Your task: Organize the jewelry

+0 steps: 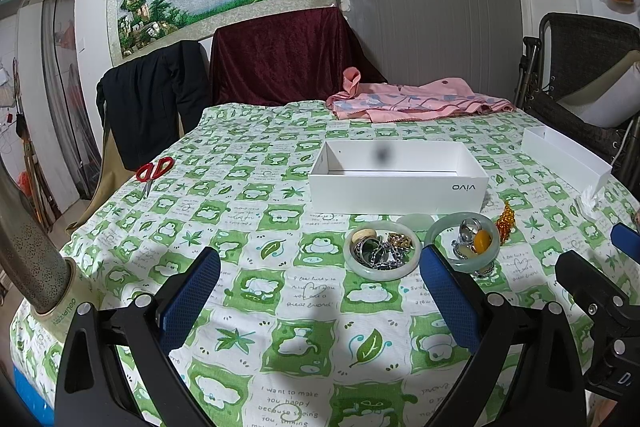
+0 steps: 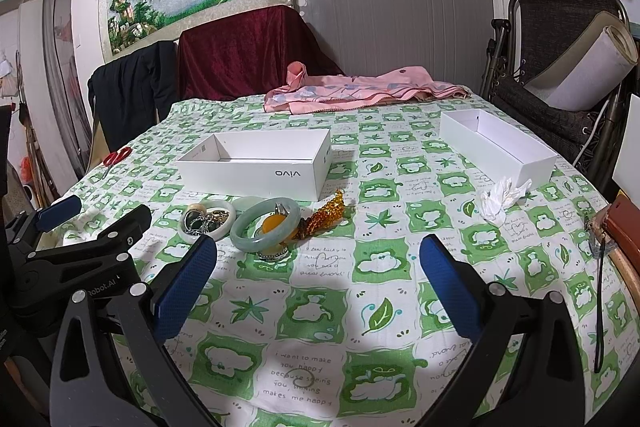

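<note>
A pale jade bangle (image 1: 382, 273) (image 2: 224, 230) lies on the green-checked tablecloth (image 1: 304, 339) with chains and rings piled inside it. Beside it a greener jade bangle (image 1: 440, 227) (image 2: 250, 223) rings an amber stone (image 1: 482, 239) (image 2: 274, 225) and silver rings. An amber bead string (image 1: 505, 221) (image 2: 326, 211) lies to its right. Behind stands an open white vivo box (image 1: 398, 183) (image 2: 256, 173), looking empty. My left gripper (image 1: 320, 263) is open and empty, just short of the bangles. My right gripper (image 2: 318, 259) is open and empty, right of the jewelry.
A second open white box (image 1: 564, 155) (image 2: 500, 147) stands at the right, with a crumpled white tissue (image 2: 500, 199) near it. Red scissors (image 1: 154, 171) (image 2: 116, 158) lie at the left edge. Pink cloth (image 1: 416, 103) (image 2: 360, 87) lies at the far side. Chairs surround the table.
</note>
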`<action>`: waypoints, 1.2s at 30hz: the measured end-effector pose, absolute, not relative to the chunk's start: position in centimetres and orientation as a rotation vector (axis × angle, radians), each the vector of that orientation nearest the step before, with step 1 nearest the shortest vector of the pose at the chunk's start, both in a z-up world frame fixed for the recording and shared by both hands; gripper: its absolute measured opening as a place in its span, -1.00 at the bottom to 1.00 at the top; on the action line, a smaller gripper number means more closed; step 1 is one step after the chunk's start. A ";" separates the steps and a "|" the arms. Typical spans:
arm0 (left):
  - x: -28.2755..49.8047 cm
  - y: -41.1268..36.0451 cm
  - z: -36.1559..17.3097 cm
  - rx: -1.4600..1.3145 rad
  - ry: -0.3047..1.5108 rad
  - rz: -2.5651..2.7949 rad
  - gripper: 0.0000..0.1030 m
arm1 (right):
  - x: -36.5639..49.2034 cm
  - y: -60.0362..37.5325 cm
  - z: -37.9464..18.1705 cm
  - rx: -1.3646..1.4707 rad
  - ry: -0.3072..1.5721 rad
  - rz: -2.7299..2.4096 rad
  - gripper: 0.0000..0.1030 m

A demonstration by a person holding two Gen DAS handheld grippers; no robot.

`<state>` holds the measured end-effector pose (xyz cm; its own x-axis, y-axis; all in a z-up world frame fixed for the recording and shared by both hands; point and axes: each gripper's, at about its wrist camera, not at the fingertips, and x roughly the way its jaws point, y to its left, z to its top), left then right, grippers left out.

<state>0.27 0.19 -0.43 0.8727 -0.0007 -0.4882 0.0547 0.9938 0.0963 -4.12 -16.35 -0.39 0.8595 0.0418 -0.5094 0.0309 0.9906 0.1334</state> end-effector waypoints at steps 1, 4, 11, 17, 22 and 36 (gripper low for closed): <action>0.3 0.2 -0.4 0.108 0.510 -0.029 0.90 | -4.1 -16.4 -0.4 0.139 0.537 0.006 0.87; 0.3 0.2 -0.4 0.109 0.510 -0.029 0.90 | -4.1 -16.4 -0.4 0.139 0.537 0.006 0.87; 0.3 0.2 -0.6 0.109 0.512 -0.029 0.90 | -4.1 -16.4 -0.4 0.140 0.536 0.006 0.87; 0.3 0.2 -0.7 0.109 0.514 -0.030 0.90 | -4.1 -16.4 -0.4 0.140 0.536 0.006 0.87; 0.6 0.1 -1.0 0.109 0.531 -0.046 0.90 | -4.1 -16.5 -0.4 0.142 0.537 0.007 0.87; 3.3 1.6 -1.6 0.025 0.698 -0.156 0.90 | -2.8 -19.3 -1.0 0.310 0.608 0.015 0.87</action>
<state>3.26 1.64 -1.62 0.7547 -0.1347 -0.6421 0.1514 0.9880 -0.0293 -2.82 -19.25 -1.02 0.8219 0.1049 -0.5599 0.0766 0.9536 0.2911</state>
